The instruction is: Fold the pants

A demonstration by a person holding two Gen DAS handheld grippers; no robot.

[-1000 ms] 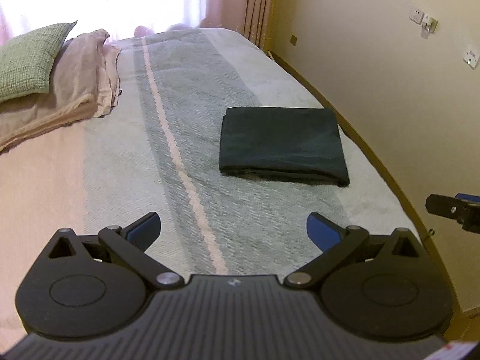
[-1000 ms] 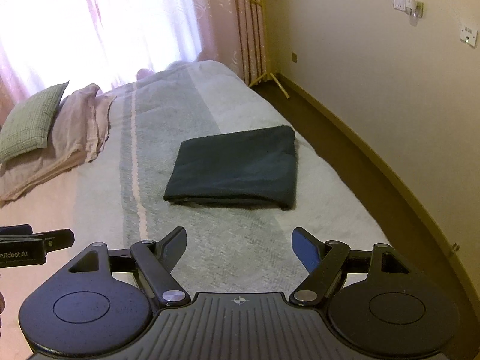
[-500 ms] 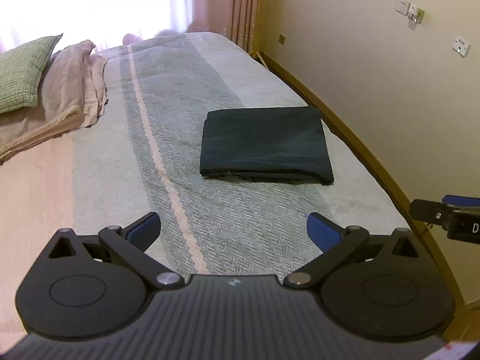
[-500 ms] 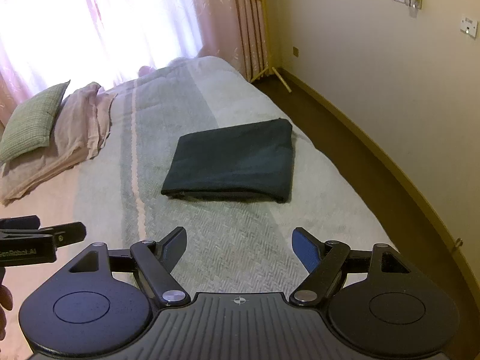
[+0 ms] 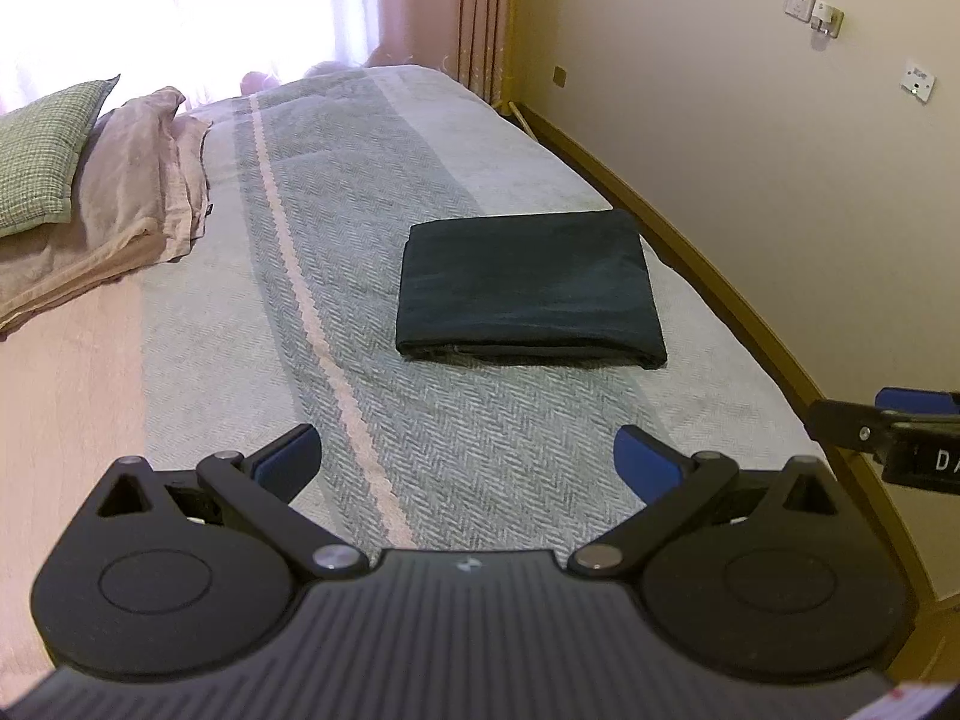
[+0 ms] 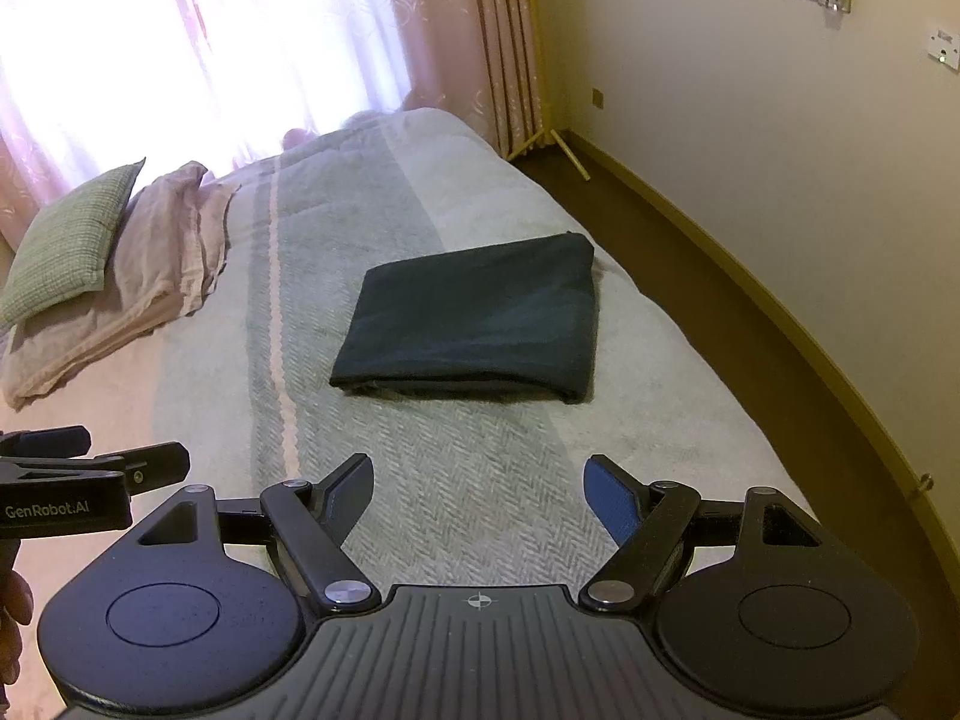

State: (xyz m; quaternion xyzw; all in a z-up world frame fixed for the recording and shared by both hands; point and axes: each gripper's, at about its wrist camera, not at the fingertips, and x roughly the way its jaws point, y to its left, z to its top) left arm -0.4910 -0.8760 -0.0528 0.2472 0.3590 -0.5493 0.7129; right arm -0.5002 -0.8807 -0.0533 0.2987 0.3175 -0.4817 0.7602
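Both grippers, left gripper (image 5: 467, 461) and right gripper (image 6: 478, 495), hover spread wide before folded pants (image 5: 528, 291).

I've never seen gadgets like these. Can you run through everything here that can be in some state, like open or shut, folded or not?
pants: folded into a flat rectangle, lying on the bed, nothing touching them.
left gripper: open, empty, held short of the pants.
right gripper: open, empty, also short of the pants.
green pillow: propped on the pink bedding.
pink bedding: folded in a stack.
curtains: drawn aside.
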